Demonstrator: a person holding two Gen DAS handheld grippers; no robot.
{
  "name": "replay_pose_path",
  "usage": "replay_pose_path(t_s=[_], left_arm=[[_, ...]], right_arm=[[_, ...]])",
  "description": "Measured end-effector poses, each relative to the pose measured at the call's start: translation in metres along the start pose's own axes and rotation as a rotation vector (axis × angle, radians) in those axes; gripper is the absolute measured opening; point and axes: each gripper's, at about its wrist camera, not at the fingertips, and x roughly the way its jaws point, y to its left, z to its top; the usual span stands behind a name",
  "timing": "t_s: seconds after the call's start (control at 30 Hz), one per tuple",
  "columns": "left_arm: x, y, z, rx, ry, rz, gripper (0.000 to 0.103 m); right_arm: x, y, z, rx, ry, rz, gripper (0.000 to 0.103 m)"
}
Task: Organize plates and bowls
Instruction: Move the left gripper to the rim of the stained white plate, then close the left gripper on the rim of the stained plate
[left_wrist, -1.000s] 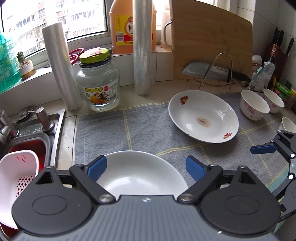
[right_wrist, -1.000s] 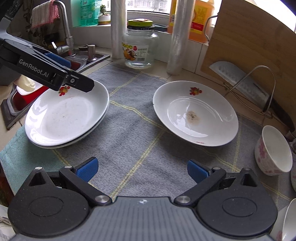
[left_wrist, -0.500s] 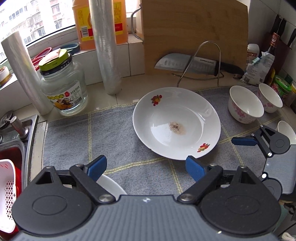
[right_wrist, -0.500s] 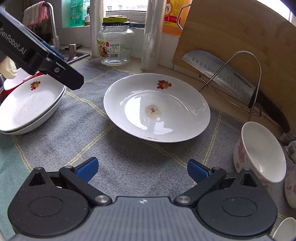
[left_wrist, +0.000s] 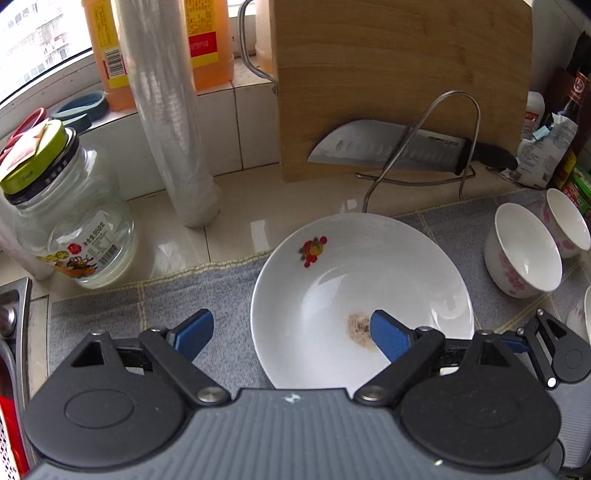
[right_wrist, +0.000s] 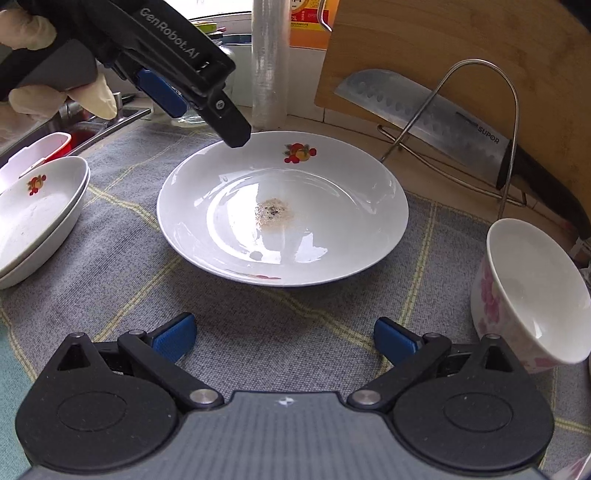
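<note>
Plate (left_wrist: 362, 295) with the fruit print and a brown crumb stain sits on the grey cloth (right_wrist: 280, 332) mid-counter, nothing holding it. Left gripper (left_wrist: 291, 332) hangs over its left rim, jaws spread wide, one blue pad over the bowl of the plate, the other over cloth, neither pad touching. Right gripper (right_wrist: 284, 332) low over the cloth on the near side of the same plate, jaws also spread, empty, well short of the rim. A gloved hand (right_wrist: 55, 88) carries the left tool, seen in the right wrist view.

Outward: stacked plates (right_wrist: 33, 218) to the left near the sink, floral bowls (left_wrist: 524, 254) to the right, a knife (left_wrist: 391, 151) on a wire rack against the cutting board behind, a glass jar (left_wrist: 70, 221) back left.

Likely step: pinch the rim and carry the plate to the stack.

Risks: glazed rim is thin and sloped, so a shallow pinch could slip and drop it; both tools closing in on one plate could collide; a tilted lift would spill the crumbs; a wide swing right could knock the nearest bowl; setting down hard on the stack may chip it
</note>
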Motion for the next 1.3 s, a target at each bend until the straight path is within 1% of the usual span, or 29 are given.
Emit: replay_pose_path(t_s=[0.1,0.27,0.43,0.63,0.67,0.73,0.77,1.03,1.13,1.2,1.3], left_arm=[[0.01,0.006,0.008,0.002,-0.005,-0.006,0.091],[0.027,0.014,0.017,-0.002,0.02,-0.031,0.09],[0.043,0.007,0.024,0.05,0.051,-0.064,0.09],[0.06,0.002,0.032,0.079,0.07,-0.088,0.089],[0.062,0.002,0.033,0.08,0.071,-0.093,0.088],[0.067,0.001,0.036,0.082,0.077,-0.1,0.082],[0.069,0.001,0.037,0.081,0.081,-0.102,0.08],[0.077,0.004,0.039,0.07,0.101,-0.109,0.076],[0.078,0.0,0.04,0.097,0.106,-0.108,0.075],[0.077,-0.001,0.04,0.101,0.106,-0.119,0.075],[0.077,-0.002,0.041,0.105,0.104,-0.133,0.072]], right_arm=[[0.003,0.001,0.002,-0.004,-0.001,-0.003,0.103],[0.005,0.0,0.004,-0.008,0.001,0.0,0.103],[0.007,-0.001,0.005,-0.006,-0.016,0.0,0.103],[0.011,-0.003,0.008,-0.006,-0.027,0.0,0.103],[0.012,-0.002,0.009,-0.006,-0.027,0.0,0.103],[0.015,-0.001,0.013,-0.008,-0.026,0.0,0.103],[0.016,-0.001,0.014,-0.009,-0.028,0.002,0.103],[0.024,0.0,0.022,-0.026,-0.041,0.016,0.103],[0.025,-0.002,0.023,-0.034,-0.051,0.025,0.103],[0.025,-0.001,0.024,-0.036,-0.052,0.026,0.103],[0.026,0.0,0.024,-0.036,-0.055,0.025,0.103]])
